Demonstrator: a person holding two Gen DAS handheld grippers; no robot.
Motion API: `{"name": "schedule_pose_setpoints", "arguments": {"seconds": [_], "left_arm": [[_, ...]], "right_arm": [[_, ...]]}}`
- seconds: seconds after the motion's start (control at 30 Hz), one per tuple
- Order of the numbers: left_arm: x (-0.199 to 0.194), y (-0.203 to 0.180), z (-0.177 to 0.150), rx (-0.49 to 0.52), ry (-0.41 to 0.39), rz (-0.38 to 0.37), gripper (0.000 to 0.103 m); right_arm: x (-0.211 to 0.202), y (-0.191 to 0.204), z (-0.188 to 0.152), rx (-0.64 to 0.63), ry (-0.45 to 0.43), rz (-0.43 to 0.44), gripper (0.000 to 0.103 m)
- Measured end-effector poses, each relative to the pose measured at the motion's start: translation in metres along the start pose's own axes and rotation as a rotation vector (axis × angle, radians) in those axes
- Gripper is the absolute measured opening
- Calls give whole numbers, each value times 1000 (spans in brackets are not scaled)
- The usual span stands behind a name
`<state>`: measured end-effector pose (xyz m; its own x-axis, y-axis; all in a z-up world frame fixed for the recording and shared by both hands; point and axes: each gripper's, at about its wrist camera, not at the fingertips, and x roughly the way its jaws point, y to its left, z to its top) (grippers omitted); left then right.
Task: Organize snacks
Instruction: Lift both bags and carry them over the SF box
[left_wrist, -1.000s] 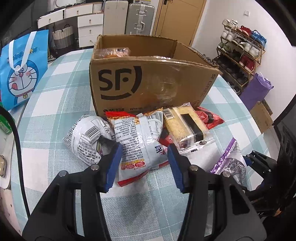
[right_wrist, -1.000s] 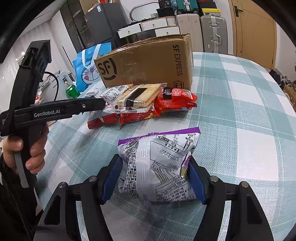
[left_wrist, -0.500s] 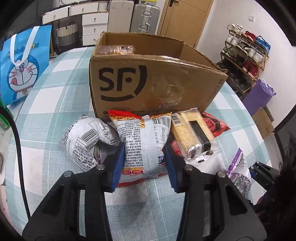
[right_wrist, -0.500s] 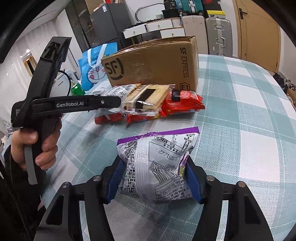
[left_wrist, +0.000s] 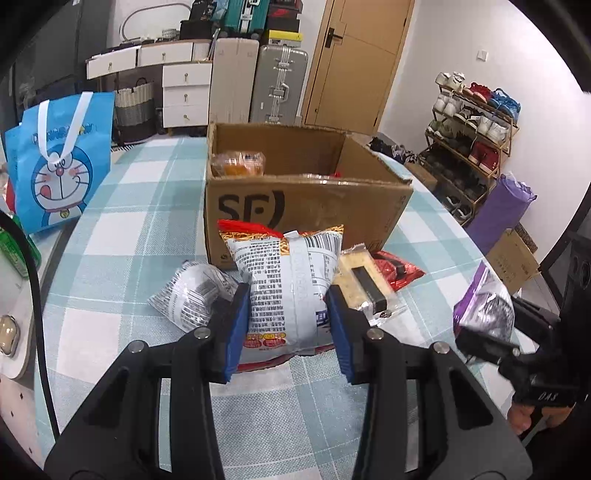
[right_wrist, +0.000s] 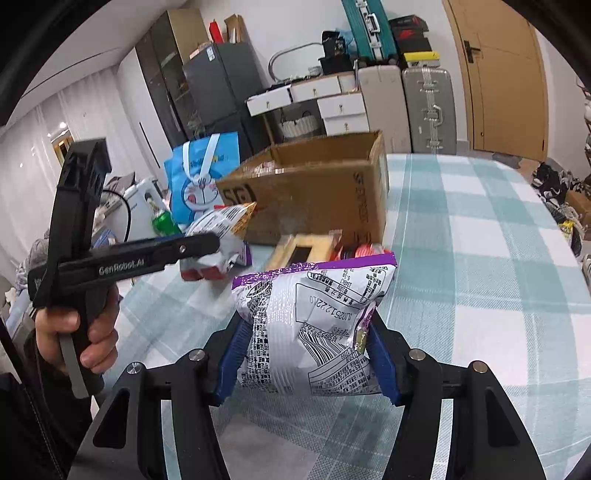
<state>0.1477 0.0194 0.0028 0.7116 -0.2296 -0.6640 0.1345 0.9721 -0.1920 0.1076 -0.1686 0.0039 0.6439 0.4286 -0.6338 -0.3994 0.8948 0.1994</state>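
Note:
My left gripper (left_wrist: 288, 293) is shut on a white-and-red snack packet (left_wrist: 288, 273) and holds it just above the checked tablecloth, in front of the open SF cardboard box (left_wrist: 306, 206). My right gripper (right_wrist: 306, 325) is shut on a purple-edged silver packet (right_wrist: 314, 295), which hangs clear of the table. An orange snack bag (left_wrist: 238, 164) lies inside the box. On the cloth in front of the box lie a silver packet (left_wrist: 192, 295), a wrapped cake slice (left_wrist: 360, 284) and a red packet (left_wrist: 399, 269).
A blue cartoon bag (left_wrist: 59, 166) stands at the table's left, with a green bottle (left_wrist: 18, 251) near the left edge. Suitcases (left_wrist: 280, 88) and drawers stand behind the table, a shoe rack (left_wrist: 472, 122) to the right. A hand (right_wrist: 88, 332) holds the left gripper's handle.
Both grippers closed onto their packets and rose, lifting them off the cloth. The white-and-red packet now hangs between the left pads, and both views show more of the room.

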Motion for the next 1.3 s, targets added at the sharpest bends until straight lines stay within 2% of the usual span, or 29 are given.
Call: {"name": "schedule_pose_setpoints", "arguments": {"seconds": [0.33, 0.63, 1.3], "left_arm": [[-48, 7, 22, 12, -106, 10, 38], [-72, 9, 41, 15, -164, 20, 38], [-71, 4, 80, 26, -186, 32, 38]], "right_arm": [[-18, 15, 41, -10, -97, -26, 61], [-19, 36, 72, -59, -128, -20, 61], [-21, 48, 125, -72, -143, -8, 61]]}}
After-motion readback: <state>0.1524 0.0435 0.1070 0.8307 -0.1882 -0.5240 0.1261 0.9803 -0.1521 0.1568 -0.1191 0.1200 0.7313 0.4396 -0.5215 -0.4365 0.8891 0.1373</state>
